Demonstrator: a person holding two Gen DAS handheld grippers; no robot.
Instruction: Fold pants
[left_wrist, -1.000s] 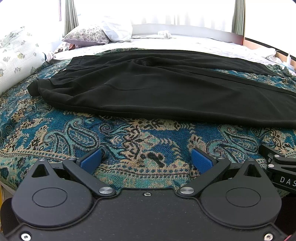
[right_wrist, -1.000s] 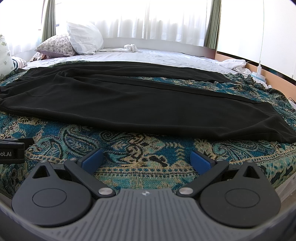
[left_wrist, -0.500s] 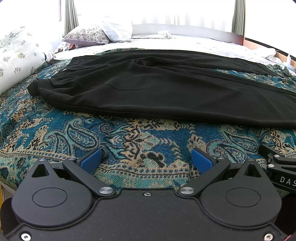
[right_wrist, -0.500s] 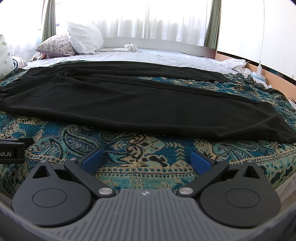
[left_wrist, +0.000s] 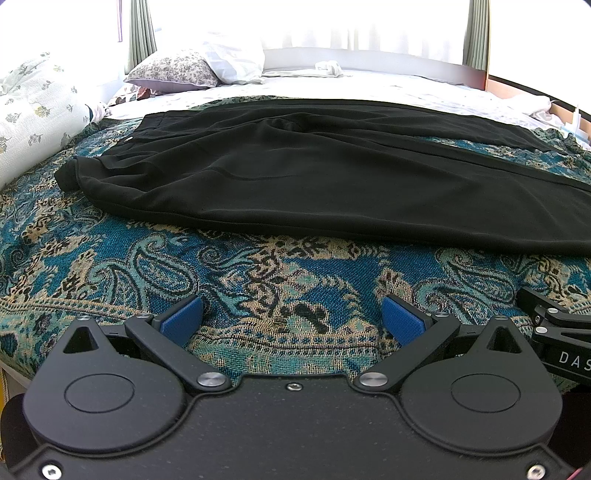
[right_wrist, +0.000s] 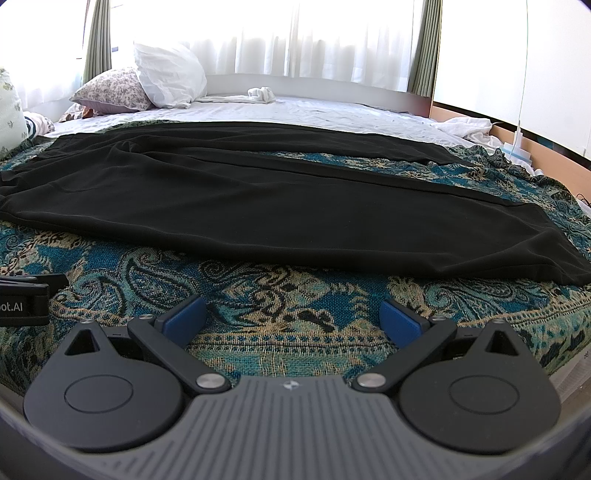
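In the left wrist view, the black pants (left_wrist: 314, 177) lie spread flat on the blue patterned blanket (left_wrist: 258, 277) that covers the bed. Their waistband is to the left. The left claw (left_wrist: 291, 319) is wide open, holds nothing and sits near the front edge of the pants.

In the right wrist view, the pants (right_wrist: 277, 206) stretch to the right, where the leg ends lie. The right claw (right_wrist: 291, 319) is wide open and empty too. The pants look soft, thin and floppy, so grabbing an edge, like the waistband or a hem, seems best.
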